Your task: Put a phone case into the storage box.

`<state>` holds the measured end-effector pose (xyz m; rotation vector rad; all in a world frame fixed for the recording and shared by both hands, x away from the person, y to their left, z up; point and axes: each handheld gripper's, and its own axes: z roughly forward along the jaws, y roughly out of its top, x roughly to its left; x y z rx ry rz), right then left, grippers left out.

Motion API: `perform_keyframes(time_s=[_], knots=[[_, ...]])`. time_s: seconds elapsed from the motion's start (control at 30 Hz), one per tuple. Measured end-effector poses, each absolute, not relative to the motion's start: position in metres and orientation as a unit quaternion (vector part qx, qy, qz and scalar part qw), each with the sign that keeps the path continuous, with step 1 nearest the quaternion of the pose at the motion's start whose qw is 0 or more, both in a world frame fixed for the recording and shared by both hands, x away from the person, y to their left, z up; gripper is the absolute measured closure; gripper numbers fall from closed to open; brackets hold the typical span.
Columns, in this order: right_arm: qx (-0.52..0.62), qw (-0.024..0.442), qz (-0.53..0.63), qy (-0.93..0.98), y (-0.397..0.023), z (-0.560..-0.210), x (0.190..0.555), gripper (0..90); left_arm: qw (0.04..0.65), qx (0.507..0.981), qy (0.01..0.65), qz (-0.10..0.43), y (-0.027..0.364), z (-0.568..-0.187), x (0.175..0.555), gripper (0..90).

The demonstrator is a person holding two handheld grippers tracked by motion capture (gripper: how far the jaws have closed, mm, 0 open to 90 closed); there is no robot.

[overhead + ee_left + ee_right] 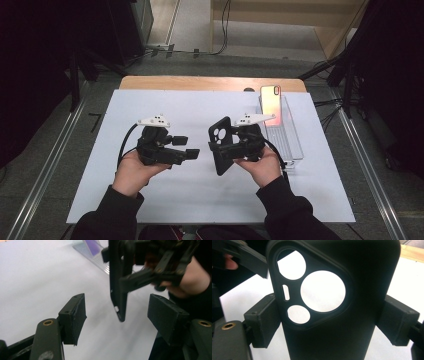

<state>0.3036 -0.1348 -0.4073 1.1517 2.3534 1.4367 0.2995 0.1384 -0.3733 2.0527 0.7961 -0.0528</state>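
Observation:
A black phone case [222, 145] with round camera cut-outs is held upright above the white board. My right gripper [231, 148] is shut on it, with a pad pressed against each long edge. Seen from the right gripper view, the case [337, 340] stands between the two pads [264, 322], its camera cut-outs uppermost. My left gripper [189, 148] is just left of the case, jaws open and pointing at it. The left gripper view has the case [119, 277] edge-on between the spread pads [75, 315], touching neither.
A phone [270, 102] with a shiny pink-orange back stands at the far end of a clear plastic tray [289, 142] on the right. The white board [200, 195] covers a wooden table [210, 83]. Metal rails run along both sides.

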Motion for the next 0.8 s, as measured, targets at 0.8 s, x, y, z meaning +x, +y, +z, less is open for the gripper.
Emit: perform_keyframes(time_s=[0.8], knots=[[0.362, 0.058, 0.496, 0.787, -0.183, -0.372, 0.31, 12.0, 0.411, 0.871, 0.269, -0.019, 0.163, -0.436, 0.296, 31.3]])
